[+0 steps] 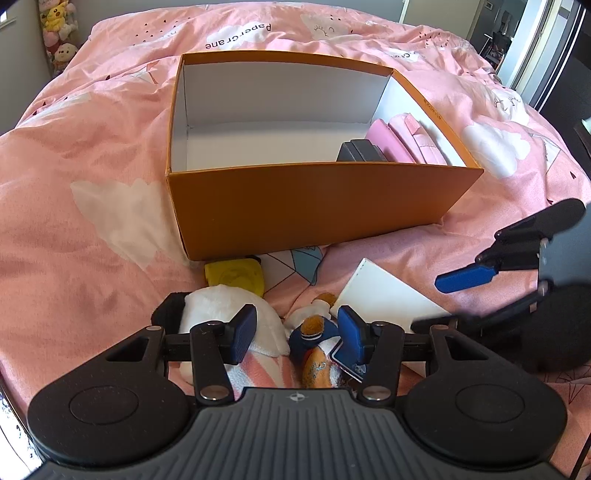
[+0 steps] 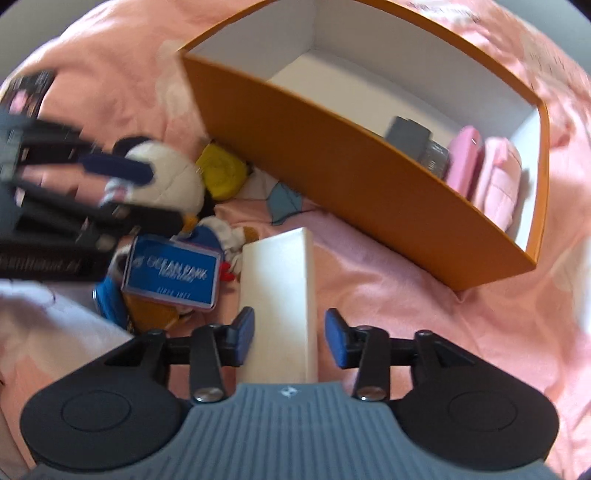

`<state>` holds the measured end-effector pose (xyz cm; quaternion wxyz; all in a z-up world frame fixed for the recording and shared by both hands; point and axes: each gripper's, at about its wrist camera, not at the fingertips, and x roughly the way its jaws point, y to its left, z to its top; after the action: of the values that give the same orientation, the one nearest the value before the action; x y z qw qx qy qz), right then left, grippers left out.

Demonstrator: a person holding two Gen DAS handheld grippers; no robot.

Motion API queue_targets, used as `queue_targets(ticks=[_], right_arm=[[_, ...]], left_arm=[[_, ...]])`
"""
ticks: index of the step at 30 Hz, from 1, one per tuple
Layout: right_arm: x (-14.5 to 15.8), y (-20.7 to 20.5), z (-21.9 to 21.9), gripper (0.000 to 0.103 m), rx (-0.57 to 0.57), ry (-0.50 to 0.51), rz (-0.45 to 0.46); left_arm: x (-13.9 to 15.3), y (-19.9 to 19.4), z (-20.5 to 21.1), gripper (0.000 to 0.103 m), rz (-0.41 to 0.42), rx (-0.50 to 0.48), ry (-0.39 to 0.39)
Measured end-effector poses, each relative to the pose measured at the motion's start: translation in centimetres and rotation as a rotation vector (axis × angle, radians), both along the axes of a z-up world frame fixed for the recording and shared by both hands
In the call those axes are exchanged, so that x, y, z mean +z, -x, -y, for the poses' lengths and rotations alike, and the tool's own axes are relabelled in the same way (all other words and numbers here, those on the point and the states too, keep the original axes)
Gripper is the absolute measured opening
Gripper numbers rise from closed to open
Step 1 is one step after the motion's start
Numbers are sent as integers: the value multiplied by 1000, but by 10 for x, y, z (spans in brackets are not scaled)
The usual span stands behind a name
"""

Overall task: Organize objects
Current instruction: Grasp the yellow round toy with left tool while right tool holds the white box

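Observation:
An orange box with a white inside sits on the pink bedspread. At its right end stand two grey blocks and pink pouches. My left gripper is open above a white plush and a small bear in blue with a blue tag. My right gripper is open around a white carton. Its left pad lies against the carton and its right pad stands apart. One of its blue fingers shows at the right of the left wrist view.
A yellow round item lies against the box's front wall beside the plush. Soft toys hang in the far left corner of the room. The bedspread to the right of the carton is bare.

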<state>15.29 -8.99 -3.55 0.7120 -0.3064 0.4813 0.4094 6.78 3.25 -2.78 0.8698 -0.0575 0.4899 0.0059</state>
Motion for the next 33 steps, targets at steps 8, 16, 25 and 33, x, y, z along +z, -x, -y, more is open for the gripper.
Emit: queue_targets(ticks=[8,16,25,33], right_arm=[[-31,22,-16,60,61,110,85],[-24,14,-9,59,112,88,70],[4,-4,0,60,298,150,170],[-8,-27,2,60,349,184,149]], left_arm=[[1,0,-2,61,-6,-9,16],[12,-5,-28,65,16,94,116],[9,-40,-32,73,-47,121,36],[-22,-68,-26,74,-172,142,-21]])
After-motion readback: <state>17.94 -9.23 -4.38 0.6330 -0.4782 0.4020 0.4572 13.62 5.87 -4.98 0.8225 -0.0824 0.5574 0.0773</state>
